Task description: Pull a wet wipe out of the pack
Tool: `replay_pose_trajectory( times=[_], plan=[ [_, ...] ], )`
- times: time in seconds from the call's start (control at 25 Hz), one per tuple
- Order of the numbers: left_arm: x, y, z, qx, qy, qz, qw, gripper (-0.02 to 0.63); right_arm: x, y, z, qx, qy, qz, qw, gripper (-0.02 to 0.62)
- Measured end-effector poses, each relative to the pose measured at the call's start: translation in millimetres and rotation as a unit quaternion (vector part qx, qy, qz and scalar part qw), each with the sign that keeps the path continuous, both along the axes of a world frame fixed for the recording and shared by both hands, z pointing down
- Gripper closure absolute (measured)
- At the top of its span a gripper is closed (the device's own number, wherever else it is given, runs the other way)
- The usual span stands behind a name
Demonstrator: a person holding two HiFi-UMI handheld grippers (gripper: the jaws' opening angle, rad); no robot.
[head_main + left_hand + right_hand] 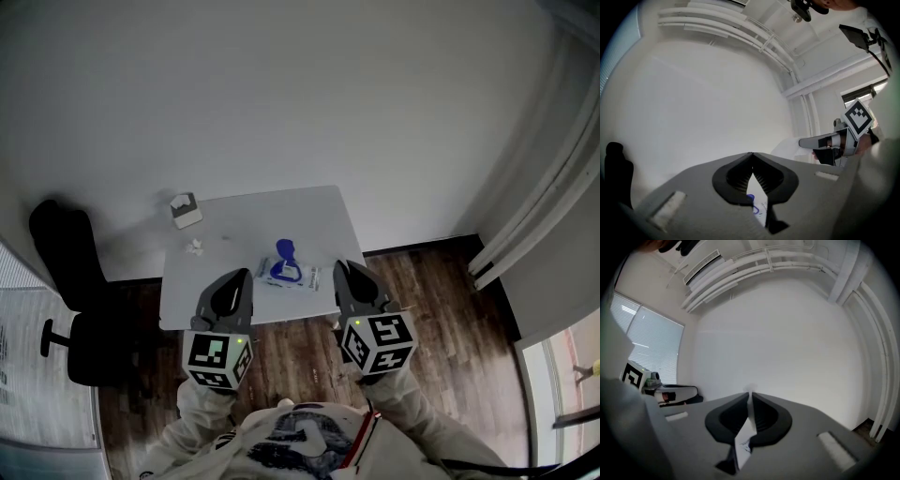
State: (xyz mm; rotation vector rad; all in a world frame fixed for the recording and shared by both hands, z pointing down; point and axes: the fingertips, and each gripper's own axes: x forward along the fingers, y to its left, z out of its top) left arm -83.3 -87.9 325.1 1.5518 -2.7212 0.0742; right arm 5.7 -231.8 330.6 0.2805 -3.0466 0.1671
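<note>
Left tongs (243,277) closed, empty | right tongs (341,269) closed, empty | wipe pack (290,275) between them on table (244,217)

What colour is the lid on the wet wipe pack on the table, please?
Blue; the lid on the pack shows best in the head view.

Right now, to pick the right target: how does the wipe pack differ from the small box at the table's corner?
The wipe pack lies near the table's near edge; the small box sits at its far left corner. The wipe pack has a blue lid standing open; the small box is pale with a dark top. The wipe pack looks wider and flatter than the small box. Both rest on the table, untouched.
</note>
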Motion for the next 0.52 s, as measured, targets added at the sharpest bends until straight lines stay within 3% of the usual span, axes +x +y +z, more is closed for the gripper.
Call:
replay_pose_trajectory(
  times=[0.52],
  plan=[
    [-10.8,-2.6,6.0,0.001,0.004,-0.002,1.0000,0.601,-9.8,-5.0,9.9,-0.011,0.008,0.001,1.000,0.586]
  ],
)
